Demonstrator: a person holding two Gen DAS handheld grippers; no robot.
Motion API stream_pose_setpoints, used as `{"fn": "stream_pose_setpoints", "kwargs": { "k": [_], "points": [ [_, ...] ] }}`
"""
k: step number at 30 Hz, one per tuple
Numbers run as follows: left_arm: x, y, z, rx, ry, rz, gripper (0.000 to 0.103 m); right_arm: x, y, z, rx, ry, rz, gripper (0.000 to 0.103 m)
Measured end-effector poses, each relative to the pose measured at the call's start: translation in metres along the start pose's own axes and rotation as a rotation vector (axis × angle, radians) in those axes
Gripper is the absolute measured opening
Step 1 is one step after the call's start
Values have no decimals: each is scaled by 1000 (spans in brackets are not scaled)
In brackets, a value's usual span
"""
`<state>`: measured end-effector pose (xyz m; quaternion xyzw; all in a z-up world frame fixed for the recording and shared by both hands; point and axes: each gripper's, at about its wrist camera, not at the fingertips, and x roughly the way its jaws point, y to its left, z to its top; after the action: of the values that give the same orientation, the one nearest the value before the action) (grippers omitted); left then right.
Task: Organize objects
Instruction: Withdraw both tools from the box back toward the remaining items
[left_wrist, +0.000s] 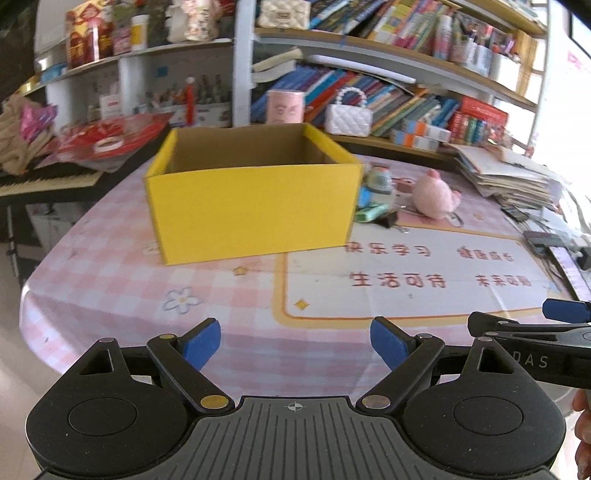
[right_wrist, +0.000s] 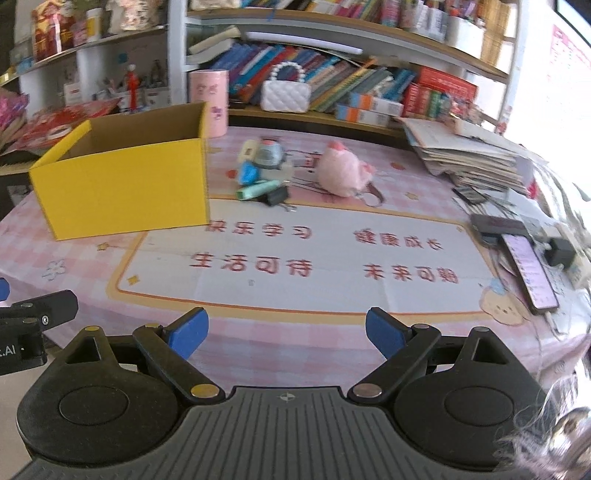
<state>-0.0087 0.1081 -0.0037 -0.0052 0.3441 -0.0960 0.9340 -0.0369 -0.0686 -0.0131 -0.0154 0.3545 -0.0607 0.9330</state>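
— Both claws hover wide and empty: left gripper (left_wrist: 295, 341), right gripper (right_wrist: 286, 334), well short of everything.

— Where's the clutter?

— Pink plush (right_wrist: 343, 170), binder clip (right_wrist: 277, 195), green highlighter (right_wrist: 255, 190), beside the yellow box (right_wrist: 122, 188). Probably best to approach the plush squarely and grip its middle.

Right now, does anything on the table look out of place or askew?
Yes. The small items sit in a loose heap beside the yellow box, not in it: a pink plush toy on its side, a green highlighter lying at an angle against a black binder clip. What the box holds cannot be seen. Nothing looks spilled or damaged.
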Motion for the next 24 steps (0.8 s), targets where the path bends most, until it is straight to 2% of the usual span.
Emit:
{"fn": "stream_pose_setpoints", "kwargs": {
  "k": [9,24],
  "points": [
    [9,-23,4,54,11,-66,90,-2,-27,-7,68,19,-74,93],
    [34,-47,19,64,30,-83,90,17,-51,2,81,46,-89,94]
  ]
}}
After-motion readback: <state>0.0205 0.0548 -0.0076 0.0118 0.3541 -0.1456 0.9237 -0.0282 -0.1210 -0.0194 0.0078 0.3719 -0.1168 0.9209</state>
